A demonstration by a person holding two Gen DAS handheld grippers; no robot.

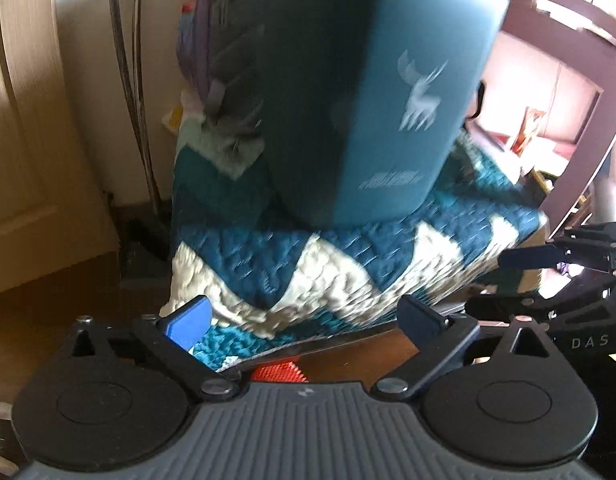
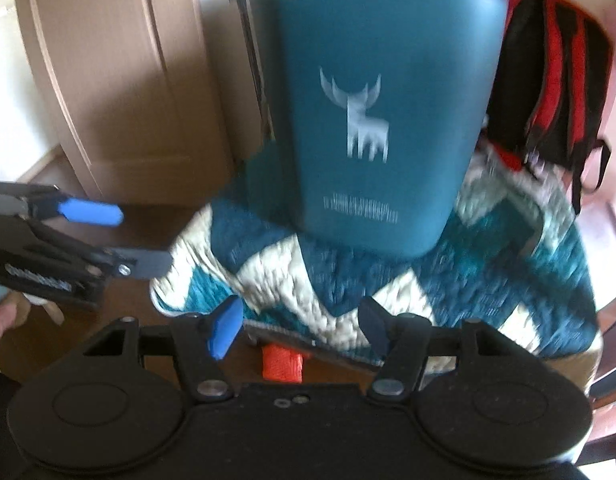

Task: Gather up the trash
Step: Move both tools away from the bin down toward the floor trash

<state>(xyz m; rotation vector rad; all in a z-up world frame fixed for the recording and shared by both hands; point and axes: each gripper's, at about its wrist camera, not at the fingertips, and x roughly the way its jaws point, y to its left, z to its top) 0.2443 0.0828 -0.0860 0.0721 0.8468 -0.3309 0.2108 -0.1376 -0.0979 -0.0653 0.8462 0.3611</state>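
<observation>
A teal paper bag [image 2: 380,120] with a pale deer printed on its side fills the upper middle of both views, standing upright on a quilt [image 2: 348,280] patterned in teal and cream zigzags. In the left wrist view the same bag [image 1: 388,100] shows two faces, the shaded one to the left, and the quilt [image 1: 308,272] spreads below it from nine o'clock round to three. A beige door [image 2: 119,80] stands at ten o'clock of the bag in the right wrist view, and a black and red backpack [image 2: 556,80] hangs at two o'clock, just beside the bag. Brown floor [image 1: 59,300] lies at eight o'clock in the left view.

The left gripper [image 1: 308,316] sits at six o'clock of its own view, its jaws spread wide with nothing between them but the quilt's edge beyond. The right gripper [image 2: 303,328] is likewise at six o'clock, jaws parted and gripping nothing.

A small orange-red piece of trash [image 2: 281,362] lies on the floor just below the quilt's near edge, between the right gripper's fingers but apart from them; in the left view it [image 1: 277,372] peeks out right above the gripper body. Both frames are blurred.
</observation>
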